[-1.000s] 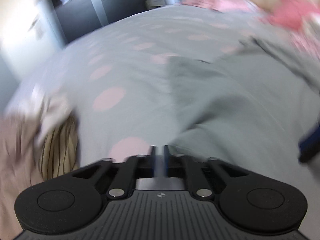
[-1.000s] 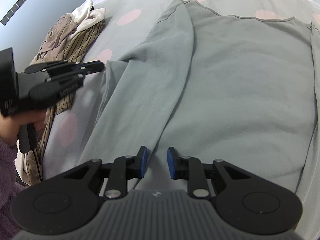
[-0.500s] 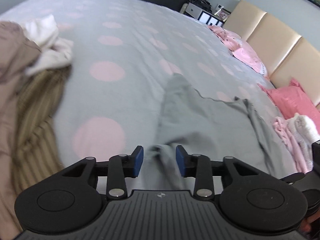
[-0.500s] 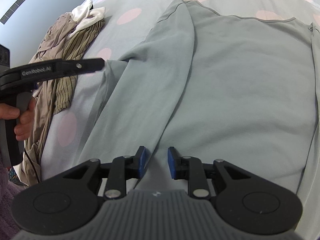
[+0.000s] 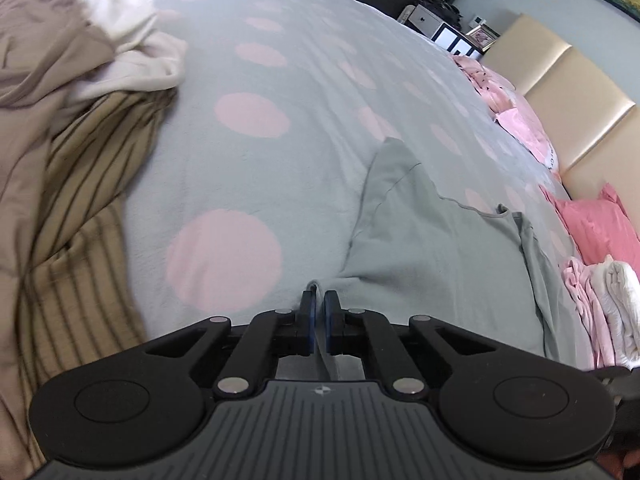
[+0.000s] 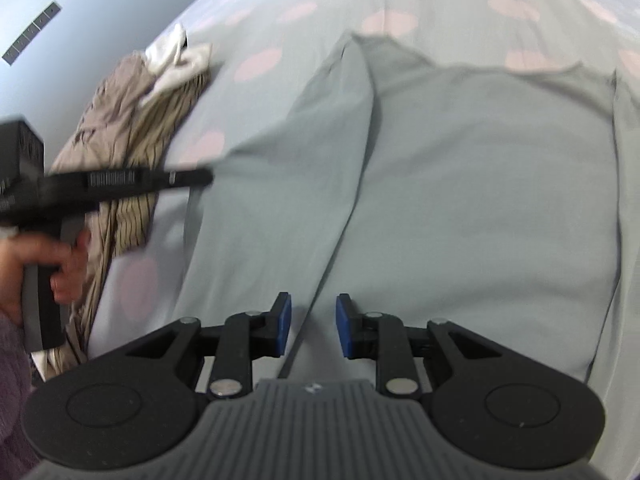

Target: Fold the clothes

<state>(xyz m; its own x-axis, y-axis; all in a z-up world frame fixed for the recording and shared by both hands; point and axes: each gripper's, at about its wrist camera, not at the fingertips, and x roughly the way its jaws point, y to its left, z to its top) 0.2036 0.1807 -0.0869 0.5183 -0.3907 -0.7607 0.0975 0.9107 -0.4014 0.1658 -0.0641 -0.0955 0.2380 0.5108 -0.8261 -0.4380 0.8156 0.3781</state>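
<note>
The grey top lies flat on the spotted bedspread, its long axis running away from the right gripper, neckline at the far end and one sleeve folded along its left side. Half a second ago the left gripper stood apart over the sleeve's edge; its jaws have just been closing and now pinch that grey fabric. The right gripper's jaws stay apart above the top, gripping nothing.

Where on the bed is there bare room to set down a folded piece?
Bare spotted cover lies between the striped heap and the grey top, and beyond the top's far edge. Crowded: the headboard side with pink pillows and folded clothes.
</note>
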